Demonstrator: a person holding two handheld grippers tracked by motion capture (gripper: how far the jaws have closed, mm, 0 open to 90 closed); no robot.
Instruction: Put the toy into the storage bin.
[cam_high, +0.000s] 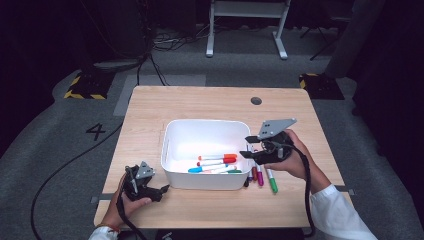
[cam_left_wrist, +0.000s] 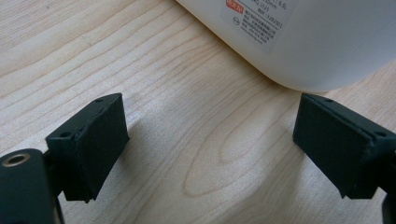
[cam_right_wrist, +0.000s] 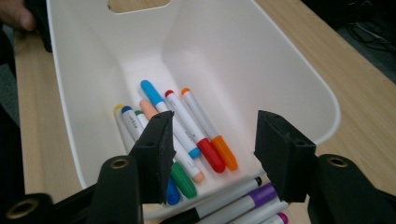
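Note:
A white plastic bin (cam_high: 200, 181) stands mid-table with several coloured markers (cam_high: 217, 162) lying in it. More markers (cam_high: 260, 175) lie on the table against its right side. My right gripper (cam_high: 246, 146) hovers over the bin's right rim, open. In the right gripper view its jaws (cam_right_wrist: 215, 128) hold nothing and look down on the markers in the bin (cam_right_wrist: 187, 126), and the loose markers (cam_right_wrist: 243, 200) lie just outside the wall (cam_right_wrist: 243, 60). My left gripper (cam_high: 162, 192) rests low at the bin's near-left corner, open. Bare wood shows between its jaws (cam_left_wrist: 212, 121), with the bin wall (cam_left_wrist: 317, 46) just ahead.
The wooden table (cam_high: 210, 102) has a round grommet hole (cam_high: 256, 100) near its far edge. A cable trails from each gripper off the near edge. Beyond the table are grey floor, a white stand (cam_high: 247, 25) and yellow-black floor markers.

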